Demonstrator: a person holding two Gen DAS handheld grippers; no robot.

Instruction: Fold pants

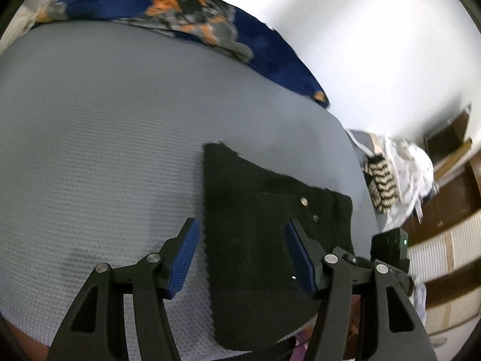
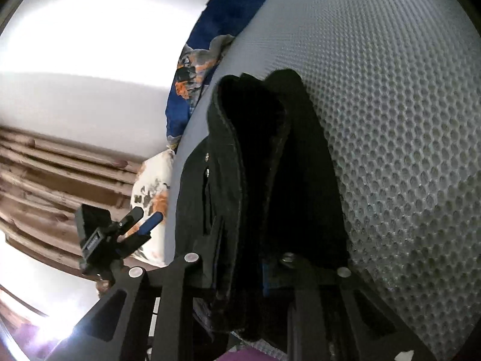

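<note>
- Grey dimpled mattress pad (image 1: 99, 126) is holding black denim pants (image 1: 264, 225), folded near its edge.
- Right gripper (image 2: 240, 273) is pinching the pants' bunched edge; left gripper (image 1: 240, 255) is hovering w/ jaws apart, nothing grasped.
- Mid-fold imo; next fold needs left gripping too.

both fisheye views bend hard at the rims, with black corners around the circle. in my left view the white wall (image 1: 375, 45) is blown out by glare, and the patterned blanket (image 1: 168, 12) and far clutter are smeared with blur. the black pants (image 1: 264, 225) swallow detail. in my right view a flare burns at the lower left, the wall (image 2: 75, 45) is overexposed, and the mattress (image 2: 405, 150) texture stays sharp.
</note>
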